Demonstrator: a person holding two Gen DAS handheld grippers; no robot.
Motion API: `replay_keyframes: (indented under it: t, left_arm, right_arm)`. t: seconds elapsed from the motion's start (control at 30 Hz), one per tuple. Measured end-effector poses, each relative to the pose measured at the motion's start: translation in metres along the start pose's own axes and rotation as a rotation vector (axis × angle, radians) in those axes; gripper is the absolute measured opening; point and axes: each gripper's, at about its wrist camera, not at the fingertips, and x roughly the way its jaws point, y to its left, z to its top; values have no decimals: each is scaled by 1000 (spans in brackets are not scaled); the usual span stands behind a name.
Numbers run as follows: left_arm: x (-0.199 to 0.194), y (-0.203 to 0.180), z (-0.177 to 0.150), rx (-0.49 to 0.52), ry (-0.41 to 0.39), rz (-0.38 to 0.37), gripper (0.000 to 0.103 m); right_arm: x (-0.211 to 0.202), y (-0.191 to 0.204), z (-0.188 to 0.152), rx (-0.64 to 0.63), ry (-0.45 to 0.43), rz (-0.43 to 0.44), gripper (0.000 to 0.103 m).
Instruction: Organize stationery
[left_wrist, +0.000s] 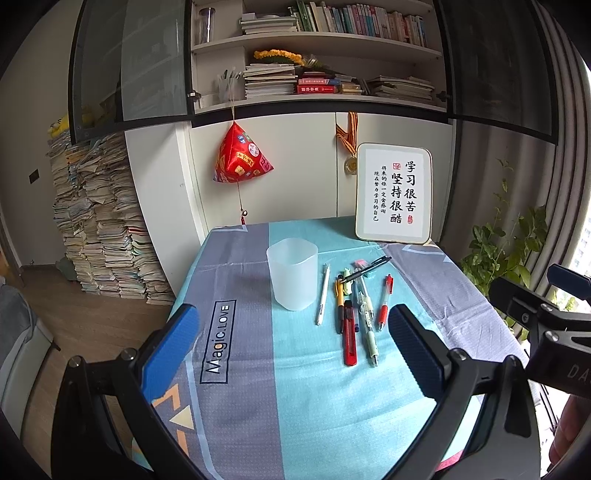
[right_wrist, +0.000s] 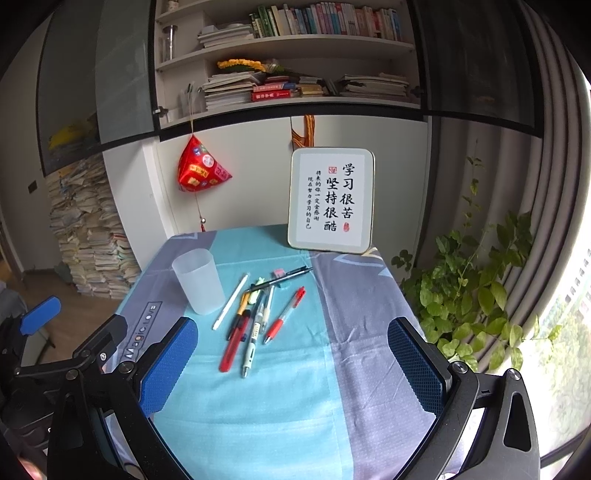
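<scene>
1. Left gripper (left_wrist: 295, 354): blue-padded fingers spread wide apart, holding nothing, raised over the near end of the tablecloth (left_wrist: 236, 406), nearer than the pen holder.
2. Right gripper (right_wrist: 291, 363): fingers likewise wide apart and empty, nearer than the pen holder and to its right.
3. Tablecloth: teal and grey panels, printed "Magic.LOVE" near the holder's left side.
4. Red utility knife (left_wrist: 349, 338): lying flat, nearest item of the loose pile just right of the pen holder.
5. Pale green pen (left_wrist: 367, 328): touching the knife's right side, tip toward the camera.
6. Red gel pen (left_wrist: 385, 301): right edge of the pile, slightly apart from the others.
7. Yellow-and-black pen (left_wrist: 339, 304): left of the knife, between it and the white pen.
8. White pen (left_wrist: 322, 294): lying flat just beside the holder's right wall, not touching it.
9. Pen holder (left_wrist: 292, 273): translucent white cup, upright, empty, left of the pile.
10. Black pen (left_wrist: 367, 271): lying crosswise over the pile's far end.
11. Pink eraser (left_wrist: 359, 264): beyond the black pen.
12. Framed calligraphy sign (left_wrist: 393, 194): standing at the far edge, beyond and right of the holder.
</scene>
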Motion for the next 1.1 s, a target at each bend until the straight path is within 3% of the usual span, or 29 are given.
replay_keyframes:
  t: [1.1]
  left_arm:
    - [3,1,3,5,2,2,102]
  right_arm:
    - [3,-2,0,0,1,0,103]
